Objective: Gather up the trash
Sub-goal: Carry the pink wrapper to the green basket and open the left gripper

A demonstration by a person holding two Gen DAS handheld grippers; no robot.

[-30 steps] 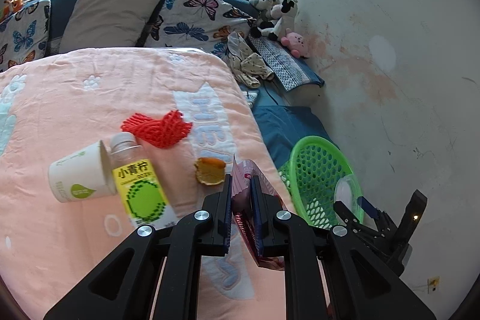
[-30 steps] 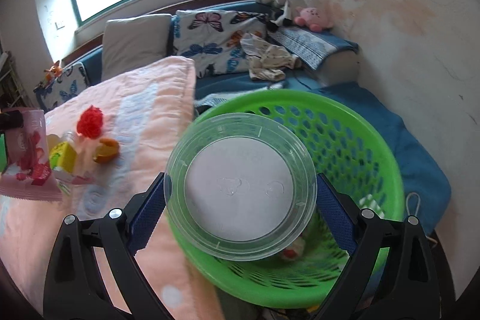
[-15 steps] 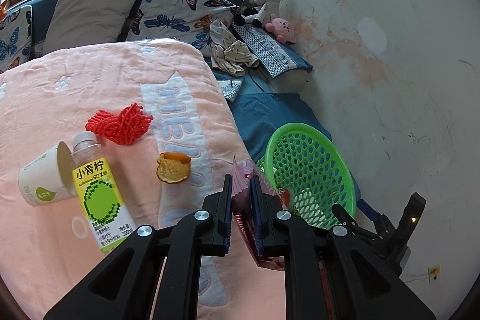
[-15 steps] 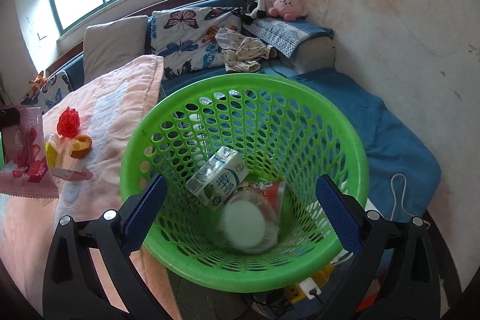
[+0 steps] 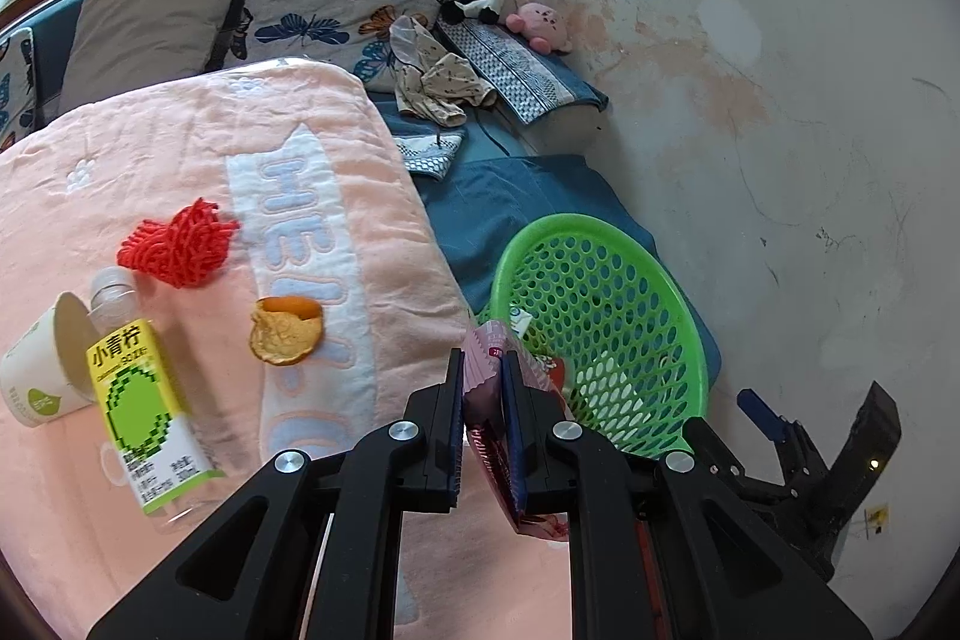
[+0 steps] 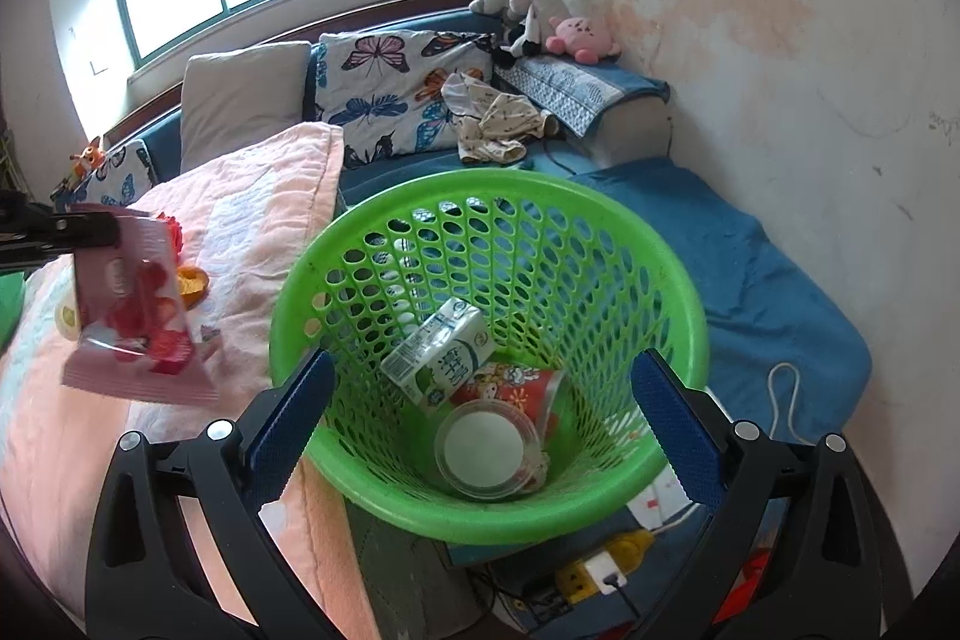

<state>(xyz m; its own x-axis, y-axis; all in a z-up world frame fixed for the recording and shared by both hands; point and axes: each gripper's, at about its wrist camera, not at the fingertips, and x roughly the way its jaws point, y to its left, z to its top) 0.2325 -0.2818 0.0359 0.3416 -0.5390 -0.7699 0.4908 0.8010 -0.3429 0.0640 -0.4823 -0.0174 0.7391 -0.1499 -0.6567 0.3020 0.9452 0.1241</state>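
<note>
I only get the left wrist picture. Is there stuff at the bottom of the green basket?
Observer: Yes. A milk carton lies in the green basket.
Operator: Anything else in there?
Observer: A clear round lid lies flat at the bottom, beside a red printed cup.
Operator: Is the other gripper carrying something?
Observer: No, the right gripper hangs over the basket, fingers wide apart, nothing between them.
</note>
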